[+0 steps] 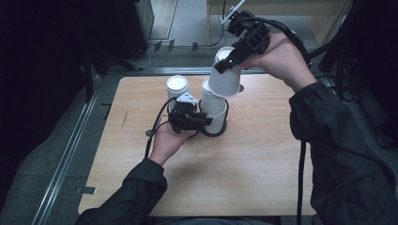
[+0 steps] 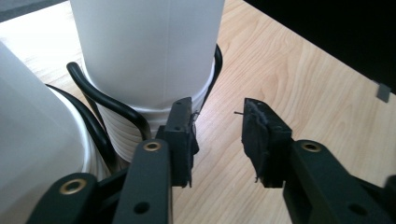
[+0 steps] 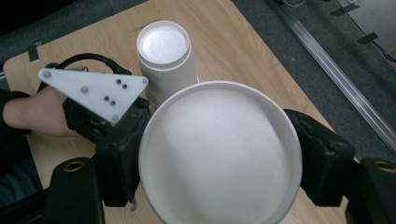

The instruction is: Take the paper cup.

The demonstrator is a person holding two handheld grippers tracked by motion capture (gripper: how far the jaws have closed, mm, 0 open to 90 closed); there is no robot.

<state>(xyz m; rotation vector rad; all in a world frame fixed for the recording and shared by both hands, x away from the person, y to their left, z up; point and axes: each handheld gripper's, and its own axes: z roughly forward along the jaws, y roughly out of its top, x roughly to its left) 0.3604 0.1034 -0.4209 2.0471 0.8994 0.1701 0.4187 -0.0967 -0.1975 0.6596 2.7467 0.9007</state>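
Cup (image 3: 219, 154) clamped between right gripper (image 3: 219, 163) jaws

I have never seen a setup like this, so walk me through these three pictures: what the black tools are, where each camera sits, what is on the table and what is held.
There is no robot here. A person holds a black two-jaw gripper in each hand, and each gripper carries its own camera.

The high view looks down on the wooden table from above. The other two views look along each gripper's own jaws.

On the table are a stack of white paper cups inside a black ring and a single cup beside it, all upside down.

The right gripper is raised and clamps one cup by its sides, above the stack. The left gripper sits low beside the base of the stack with its jaws apart and nothing between them.
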